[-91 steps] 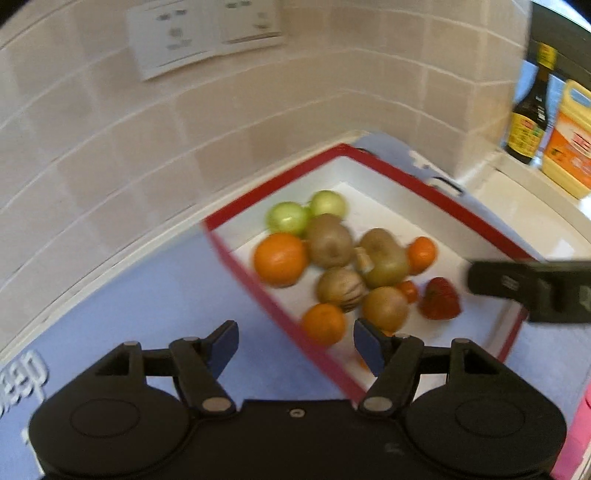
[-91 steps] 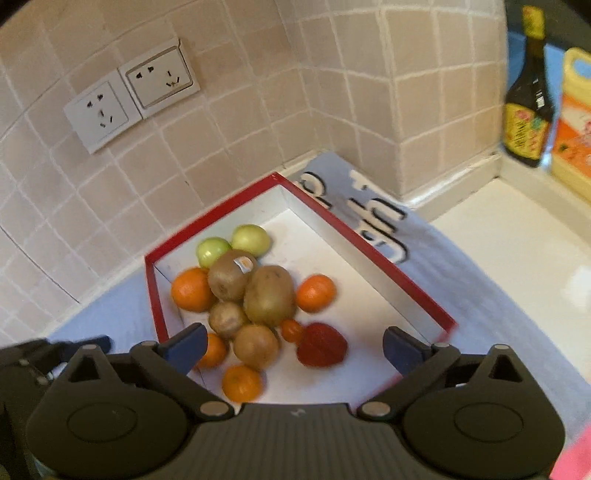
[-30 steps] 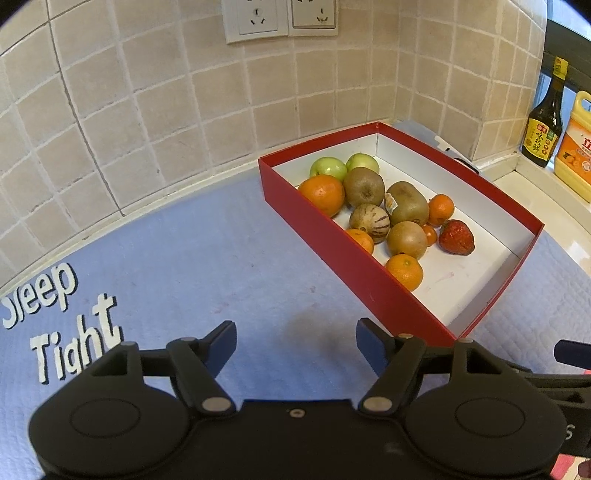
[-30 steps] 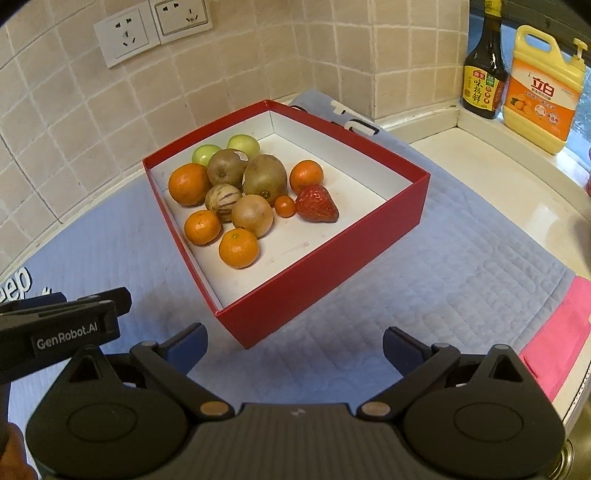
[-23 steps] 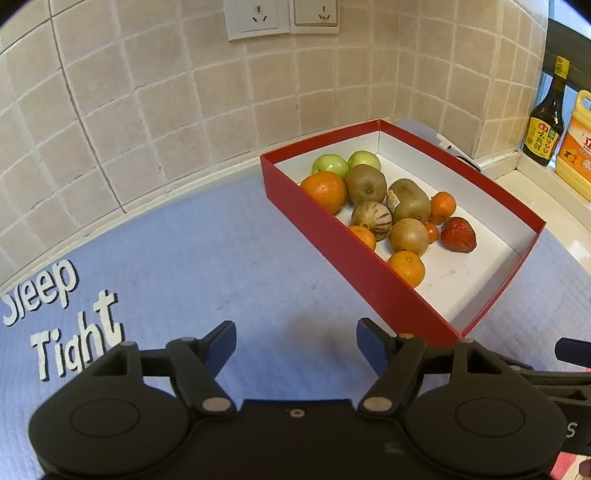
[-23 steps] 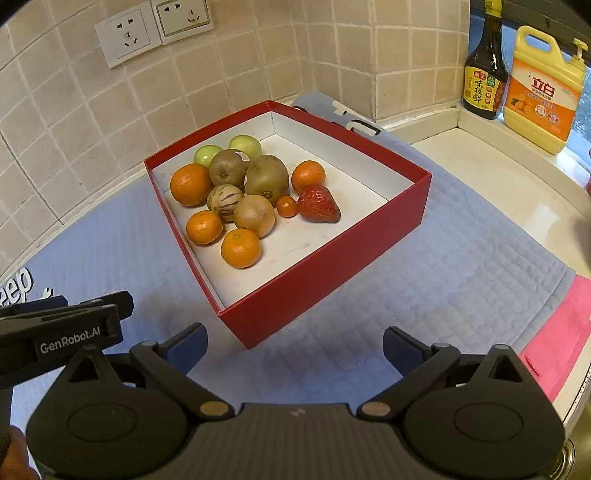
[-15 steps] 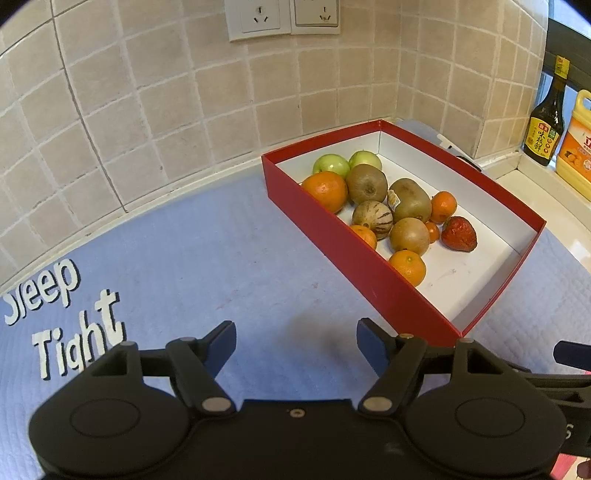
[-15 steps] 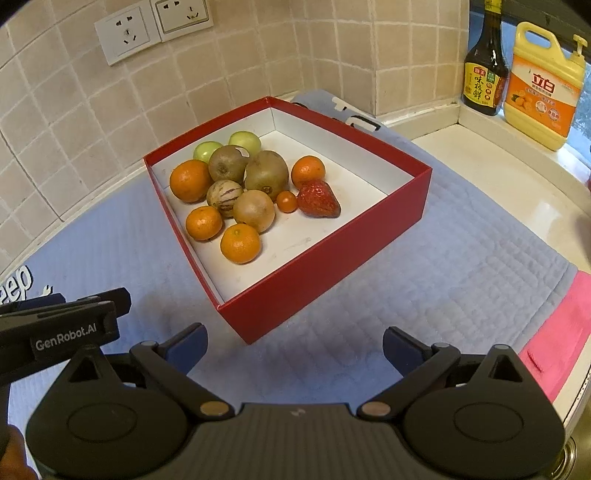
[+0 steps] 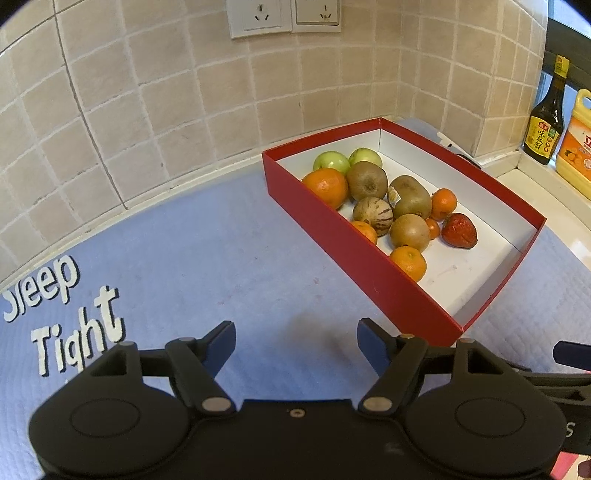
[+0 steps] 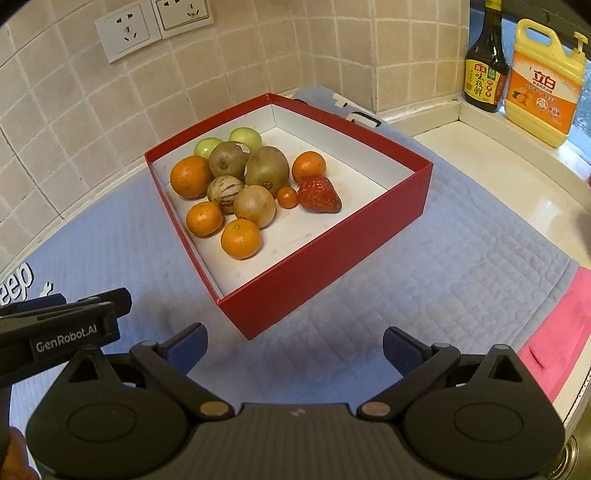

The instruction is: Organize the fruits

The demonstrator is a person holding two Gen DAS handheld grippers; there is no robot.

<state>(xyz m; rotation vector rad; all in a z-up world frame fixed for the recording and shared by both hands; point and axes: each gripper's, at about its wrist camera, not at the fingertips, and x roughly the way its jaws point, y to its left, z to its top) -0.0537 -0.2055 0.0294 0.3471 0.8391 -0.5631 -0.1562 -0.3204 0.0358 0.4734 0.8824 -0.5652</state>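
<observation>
Both the left gripper (image 9: 295,338) and right gripper (image 10: 294,345) gape empty; strawberry (image 10: 318,199) tip points right.

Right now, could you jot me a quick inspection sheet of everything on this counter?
Surface: blue quilted mat on a pale counter.
Job's things: red box holding oranges, kiwis, two green fruits, a striped fruit, a small tomato and a strawberry.
Clutter: pink cloth at the mat's edge.
Grippers: left hand-held gripper open, empty; right hand-held gripper open, empty; both short of the box.
Cables: nothing seen.
Surroundings: tiled wall, wall sockets, dark sauce bottle, yellow detergent bottle.
</observation>
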